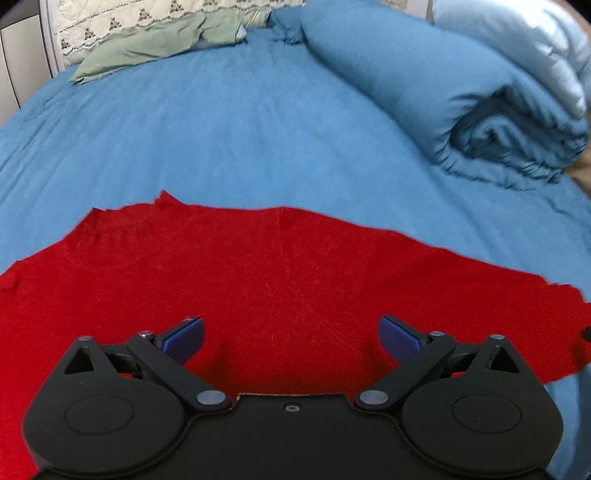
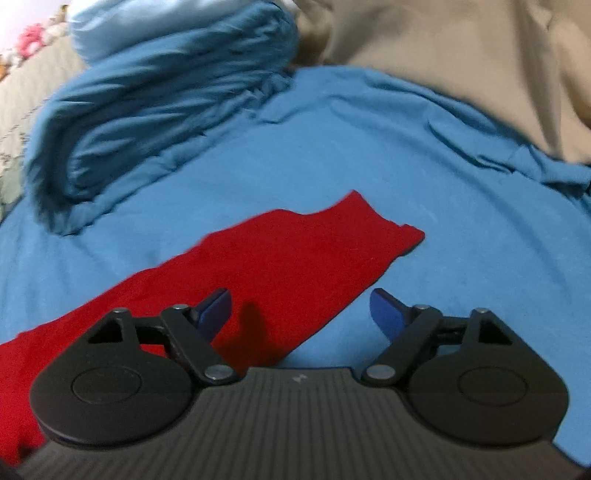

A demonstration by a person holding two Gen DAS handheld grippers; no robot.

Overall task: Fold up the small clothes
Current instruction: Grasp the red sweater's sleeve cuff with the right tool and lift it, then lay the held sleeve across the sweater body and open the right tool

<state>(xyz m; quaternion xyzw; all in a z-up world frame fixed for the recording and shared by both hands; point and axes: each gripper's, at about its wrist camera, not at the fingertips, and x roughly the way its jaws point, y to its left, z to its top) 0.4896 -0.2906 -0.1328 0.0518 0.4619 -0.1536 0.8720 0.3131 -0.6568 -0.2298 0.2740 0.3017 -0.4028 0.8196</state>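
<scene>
Left tool (image 1: 291, 336) nearest the lens in its own view, jaws spread wide, blue pads (image 1: 184, 338) apart with nothing between them, poised over the near part of the red garment (image 1: 280, 273). Right tool (image 2: 301, 314) likewise parted and empty, left pad over red cloth, right pad over bare bed sheet (image 2: 424, 177), so straddling the garment's right-hand edge; some blur in this view.

Red garment spread flat on the blue sheet (image 1: 229, 136), close to both tools; wide across the left view, narrowing in the right view to a tapered end (image 2: 373, 225) with a notched corner. Kind of garment not determinable from what shows. Surface fuzzy, knit-like, lying limp and following the sheet beneath: judged soft, light, without stiffness, likely to sag and drape once lifted, and prone to cling slightly to the sheet rather than slide. Best hold judged to be at an edge or corner, one per tool, pinching a single layer with care not to gather the sheet as well.

Farther back, rolled blue duvet (image 1: 461, 96) well apart from the garment, pale lining showing at its outer turn. Farthest in the left view, green cloth (image 1: 147, 48) lying against a quilted cream cover (image 1: 122, 18). Beige fabric (image 2: 461, 55) beyond the sheet in the right view
</scene>
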